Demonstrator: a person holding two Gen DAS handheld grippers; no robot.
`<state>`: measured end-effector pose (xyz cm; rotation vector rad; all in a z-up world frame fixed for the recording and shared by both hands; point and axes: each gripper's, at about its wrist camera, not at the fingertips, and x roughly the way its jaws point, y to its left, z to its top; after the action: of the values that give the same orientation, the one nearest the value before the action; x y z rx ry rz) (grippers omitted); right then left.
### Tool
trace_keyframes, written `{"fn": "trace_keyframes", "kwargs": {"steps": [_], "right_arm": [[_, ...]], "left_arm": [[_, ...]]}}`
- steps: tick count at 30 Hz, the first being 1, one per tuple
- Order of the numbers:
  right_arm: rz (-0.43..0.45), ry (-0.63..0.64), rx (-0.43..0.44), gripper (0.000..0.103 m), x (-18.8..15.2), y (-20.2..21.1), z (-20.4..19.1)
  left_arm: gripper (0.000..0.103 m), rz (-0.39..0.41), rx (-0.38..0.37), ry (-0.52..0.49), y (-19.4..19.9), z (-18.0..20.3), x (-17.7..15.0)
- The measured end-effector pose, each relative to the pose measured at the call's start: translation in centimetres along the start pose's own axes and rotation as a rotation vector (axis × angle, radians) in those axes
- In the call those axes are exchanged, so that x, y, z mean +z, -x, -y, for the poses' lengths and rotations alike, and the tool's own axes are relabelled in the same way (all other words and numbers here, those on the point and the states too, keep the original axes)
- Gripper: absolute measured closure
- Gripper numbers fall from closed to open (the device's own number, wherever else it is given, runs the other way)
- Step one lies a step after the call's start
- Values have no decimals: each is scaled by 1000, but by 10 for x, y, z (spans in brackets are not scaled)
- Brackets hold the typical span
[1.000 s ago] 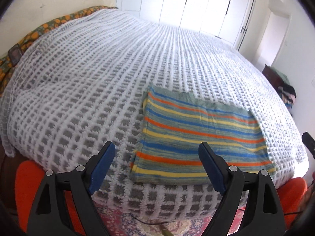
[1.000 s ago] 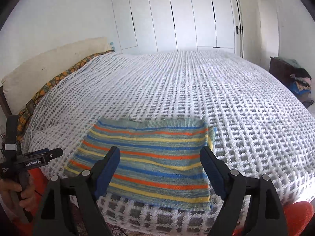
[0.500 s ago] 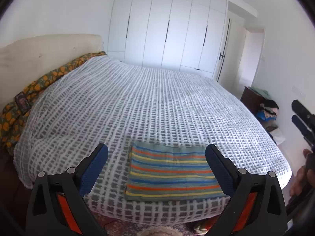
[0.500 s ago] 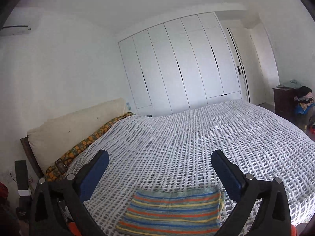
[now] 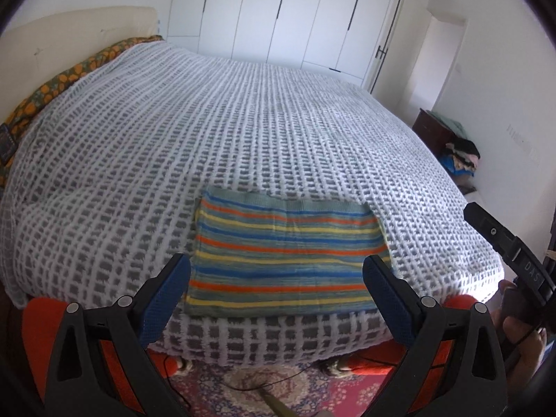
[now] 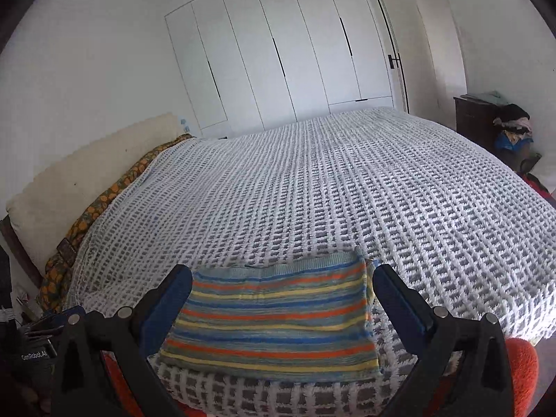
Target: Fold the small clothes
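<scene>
The left gripper (image 5: 278,283) has its blue fingers (image 5: 170,292) spread wide. Between and beyond them lies a folded striped garment (image 5: 285,253) on the white-grey bedspread (image 5: 243,132), untouched.

Left tongs (image 5: 277,276): blue-padded fingers (image 5: 172,279) spread wide, nothing between them, held level, aimed forward. Right tongs (image 6: 282,290): fingers (image 6: 396,293) likewise parted wide, empty, aimed forward, slightly tilted. Right tongs' black body also visible at right edge of left wrist view, person's hand (image 5: 517,326) wrapped round handle. Left tongs' body at lower left edge of right wrist view
</scene>
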<state>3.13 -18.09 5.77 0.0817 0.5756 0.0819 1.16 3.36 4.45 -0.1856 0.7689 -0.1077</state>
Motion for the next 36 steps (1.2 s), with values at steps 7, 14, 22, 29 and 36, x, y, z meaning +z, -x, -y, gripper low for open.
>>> {"fn": "trace_keyframes", "kwargs": {"steps": [7, 14, 22, 29, 36], "right_arm": [[-22, 43, -27, 1, -8, 5, -2], [-85, 69, -49, 1, -22, -28, 16], [-213, -13, -21, 1, -34, -85, 49], [-367, -18, 78, 1, -82, -161, 65], [-526, -90, 9, 1, -124, -190, 98]], "left_arm": [[3, -51, -9, -37, -10, 5, -12], [3, -207, 75, -98, -64, -8, -30], [3, -223, 117, -43, -128, -40, -26], [4, -377, 221, -82, -202, -63, -74], [4, -303, 150, -80, -170, -38, -38]]}}
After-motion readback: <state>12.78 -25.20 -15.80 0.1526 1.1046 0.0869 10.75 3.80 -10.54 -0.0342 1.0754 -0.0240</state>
